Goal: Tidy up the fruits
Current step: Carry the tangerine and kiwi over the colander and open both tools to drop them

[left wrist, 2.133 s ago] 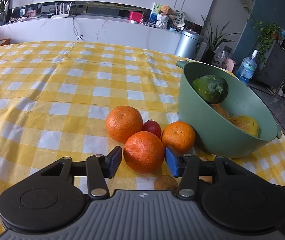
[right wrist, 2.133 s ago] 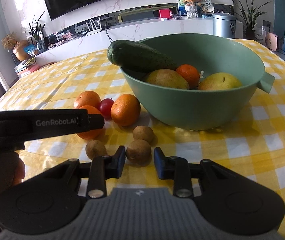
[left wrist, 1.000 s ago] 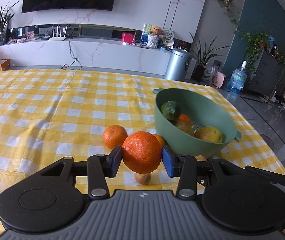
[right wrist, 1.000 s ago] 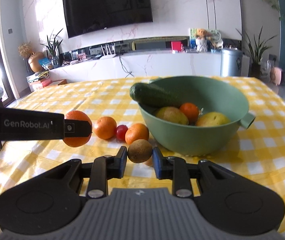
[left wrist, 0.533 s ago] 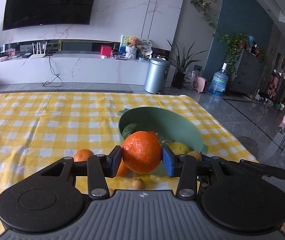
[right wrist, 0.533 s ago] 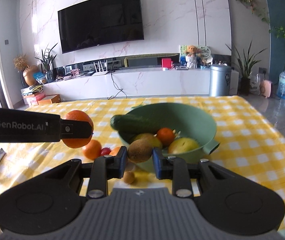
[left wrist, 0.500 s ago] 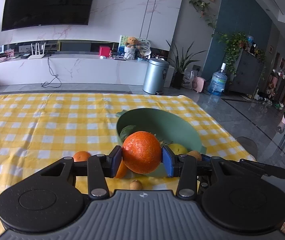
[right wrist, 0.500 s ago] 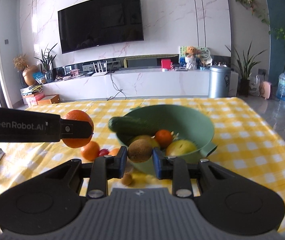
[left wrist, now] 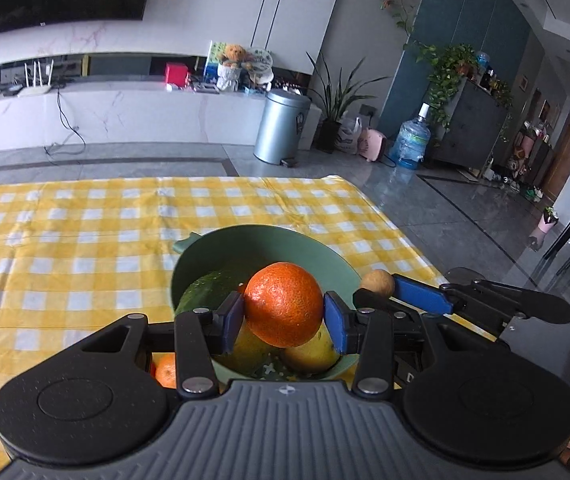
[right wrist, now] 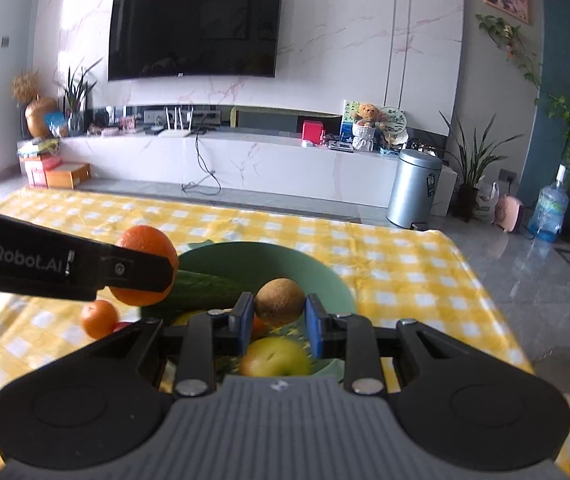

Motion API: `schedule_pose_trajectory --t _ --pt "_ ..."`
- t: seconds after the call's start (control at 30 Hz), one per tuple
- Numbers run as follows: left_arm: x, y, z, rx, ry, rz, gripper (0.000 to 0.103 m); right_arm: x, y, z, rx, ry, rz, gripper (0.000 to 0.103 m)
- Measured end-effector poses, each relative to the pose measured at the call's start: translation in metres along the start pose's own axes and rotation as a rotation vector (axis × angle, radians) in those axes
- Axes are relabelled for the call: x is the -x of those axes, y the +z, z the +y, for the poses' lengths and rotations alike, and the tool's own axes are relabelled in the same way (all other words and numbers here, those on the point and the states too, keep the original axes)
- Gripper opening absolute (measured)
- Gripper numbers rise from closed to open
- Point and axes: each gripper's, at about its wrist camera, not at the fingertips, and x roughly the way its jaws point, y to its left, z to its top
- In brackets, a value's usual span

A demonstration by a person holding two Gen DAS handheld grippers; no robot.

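Left jaws: the left gripper (left wrist: 283,318) is clamped on an orange (left wrist: 283,309), one blue pad on each side of it.
Right jaws: the right gripper (right wrist: 279,322) is pinched tight on a small brown kiwi (right wrist: 279,301).
Where the held fruit is: both pieces hang in the air above the green bowl (left wrist: 317,252); in the left wrist view the kiwi sits at about 3 o'clock from the orange, over the bowl's rim.
Already in the bowl: a cucumber (right wrist: 201,290), a yellow-green apple (right wrist: 275,357) and at least one more yellowish fruit, partly hidden.
Still on the counter: a small orange (right wrist: 99,319) and something red beside it lie on the checked cloth (left wrist: 85,240), at about 9 o'clock from the bowl.
Progress: I judge it past halfway; two releases remain, then the loose pieces.
Cucumber axis: it lies slanted, long axis running from 10 o'clock down to 4 o'clock in the right wrist view, one end propped near the rim.
Orange and kiwi: near-round; I cannot tell any pointing direction.
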Motion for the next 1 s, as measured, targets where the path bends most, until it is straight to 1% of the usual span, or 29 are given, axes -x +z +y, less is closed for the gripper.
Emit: schedule_pose_trajectory --t 0.3,0.53,0.67,0.87,1.0 --pt "-0.042 0.006 0.006 0.007 -0.024 0.086 0.049 -0.042 0.004 -0.006 0.068 -0.008 0.079 0.024" --pt "-0.061 0.006 0.008 0.022 -0.017 0.12 0.049 -0.064 -0.004 -0.003 0.053 -0.027 0.114 0.024" --pt "-0.068 0.004 0.006 0.0 0.005 0.129 0.049 -0.072 -0.009 -0.004 0.039 -0.03 0.121 0.024" --pt "-0.068 0.004 -0.002 -0.049 0.036 0.127 0.049 -0.082 -0.012 -0.003 0.035 -0.011 0.124 0.024" --pt "-0.071 0.002 -0.009 -0.093 0.073 0.141 0.049 -0.084 -0.016 -0.003 0.038 0.007 0.14 0.024"
